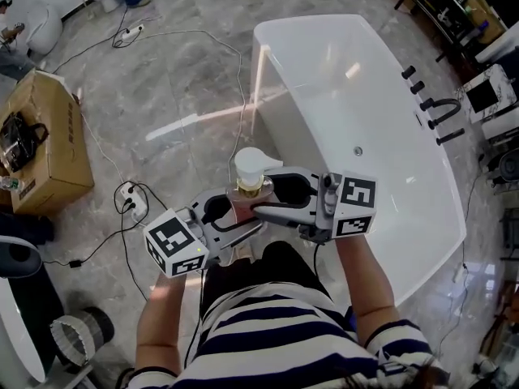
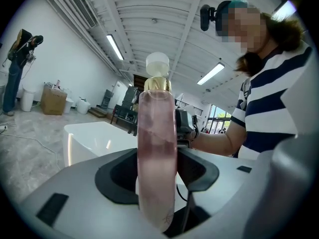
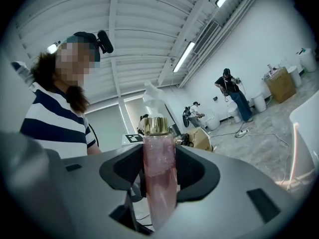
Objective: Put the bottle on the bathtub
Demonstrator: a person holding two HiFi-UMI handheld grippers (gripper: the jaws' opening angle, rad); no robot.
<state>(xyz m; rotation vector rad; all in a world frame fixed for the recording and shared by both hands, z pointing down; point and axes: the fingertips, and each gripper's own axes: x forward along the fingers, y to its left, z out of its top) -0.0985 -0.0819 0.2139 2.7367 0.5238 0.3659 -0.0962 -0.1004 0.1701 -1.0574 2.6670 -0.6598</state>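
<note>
A clear bottle (image 1: 252, 181) of pink liquid with a gold collar and a white pump head stands upright in the air, just off the near left rim of the white bathtub (image 1: 271, 96). My left gripper (image 1: 238, 218) grips its lower body from the left. My right gripper (image 1: 273, 200) clamps it from the right, slightly higher. In the left gripper view the bottle (image 2: 156, 158) fills the gap between the black pads of the left gripper (image 2: 157, 185), with the bathtub (image 2: 94, 133) behind. The right gripper view shows the bottle (image 3: 160, 183) pinched in the right gripper (image 3: 160, 176).
Black taps (image 1: 430, 108) line the tub's far right rim. A cardboard box (image 1: 45, 140), a power strip (image 1: 128, 197) and cables lie on the marble floor to the left. A round bin (image 1: 73, 339) sits at the lower left. People (image 3: 232, 91) stand far off.
</note>
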